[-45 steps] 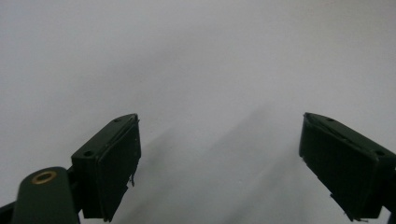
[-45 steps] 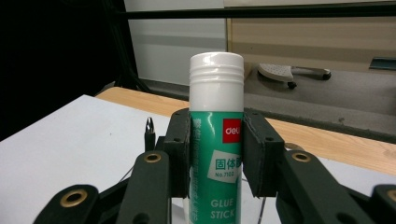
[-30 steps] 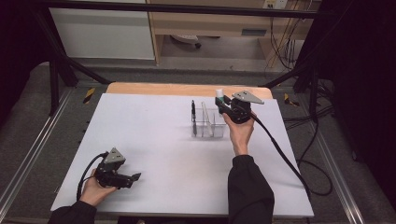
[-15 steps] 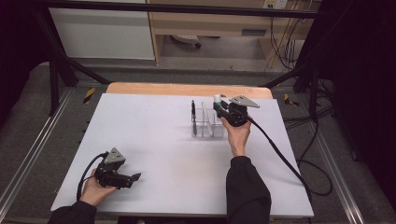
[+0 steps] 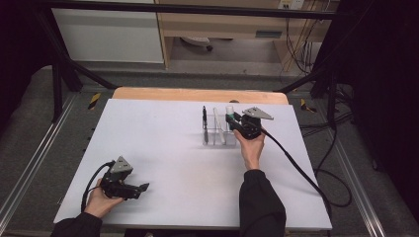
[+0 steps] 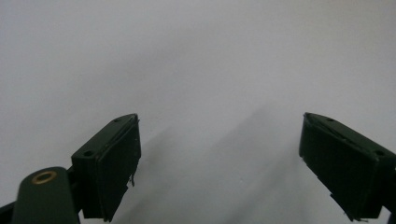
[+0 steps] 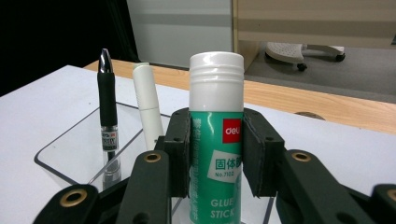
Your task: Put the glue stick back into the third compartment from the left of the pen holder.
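The right claw point(image 7: 215, 154) is squeezing a green glue stick point(image 7: 216, 140) with a white cap, holding it upright over the clear plastic holder point(image 5: 217, 132) near the far edge of the white counter point(image 5: 173, 148). A black pen point(image 7: 107, 116) and a white pen point(image 7: 147, 109) are standing inside the holder. The left claw point(image 6: 219, 163) is sitting wide open with nothing in it, near the counter's near left corner.

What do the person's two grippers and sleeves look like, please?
Both the left gripper and the right gripper are black with two flat-padded jaws, brass-coloured pivot rivets, a grey three-cornered plate on top and a trailing black cable. The sleeves are black.
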`<move>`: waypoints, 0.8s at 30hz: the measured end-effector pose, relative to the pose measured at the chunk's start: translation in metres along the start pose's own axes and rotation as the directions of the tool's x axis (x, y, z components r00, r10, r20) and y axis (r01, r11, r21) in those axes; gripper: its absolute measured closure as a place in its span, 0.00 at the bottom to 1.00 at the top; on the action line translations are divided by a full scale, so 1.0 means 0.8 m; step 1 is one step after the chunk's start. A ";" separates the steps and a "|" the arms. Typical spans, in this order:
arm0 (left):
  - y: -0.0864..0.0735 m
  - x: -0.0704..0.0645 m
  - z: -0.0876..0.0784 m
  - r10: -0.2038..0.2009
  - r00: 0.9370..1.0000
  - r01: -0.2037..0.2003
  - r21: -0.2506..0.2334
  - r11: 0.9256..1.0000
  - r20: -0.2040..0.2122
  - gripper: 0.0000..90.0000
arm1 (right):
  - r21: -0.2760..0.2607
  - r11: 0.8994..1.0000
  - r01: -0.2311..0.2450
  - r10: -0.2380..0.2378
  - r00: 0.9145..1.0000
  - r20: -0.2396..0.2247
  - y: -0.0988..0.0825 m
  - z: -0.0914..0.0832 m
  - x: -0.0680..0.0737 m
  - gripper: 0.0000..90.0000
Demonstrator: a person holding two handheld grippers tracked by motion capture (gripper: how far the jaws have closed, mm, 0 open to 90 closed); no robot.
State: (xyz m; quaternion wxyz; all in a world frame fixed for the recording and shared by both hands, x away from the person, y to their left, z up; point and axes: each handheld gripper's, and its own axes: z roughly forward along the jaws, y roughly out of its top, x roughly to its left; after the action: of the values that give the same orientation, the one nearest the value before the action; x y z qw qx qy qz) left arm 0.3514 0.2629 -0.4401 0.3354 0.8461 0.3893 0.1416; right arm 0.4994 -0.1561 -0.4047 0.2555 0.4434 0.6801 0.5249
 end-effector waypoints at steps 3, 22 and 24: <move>0.000 0.000 0.000 0.000 1.000 0.000 0.001 1.000 0.000 0.14 | 0.010 1.000 0.012 -0.012 1.000 0.002 -0.003 0.000 0.001 0.74; 0.000 -0.001 0.001 0.005 1.000 -0.005 0.005 1.000 0.001 0.14 | 0.069 0.996 0.062 -0.062 0.998 0.002 -0.003 -0.016 0.005 0.64; 0.001 -0.001 0.001 0.005 1.000 -0.005 0.004 1.000 0.000 0.14 | 0.057 0.996 0.065 -0.065 0.998 -0.001 0.002 -0.023 0.006 0.59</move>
State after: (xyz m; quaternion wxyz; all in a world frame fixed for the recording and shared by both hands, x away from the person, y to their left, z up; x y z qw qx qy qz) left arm 0.3512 0.2616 -0.4401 0.3333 0.8477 0.3877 0.1414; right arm 0.4829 -0.1608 -0.3965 0.2602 0.4284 0.7088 0.4963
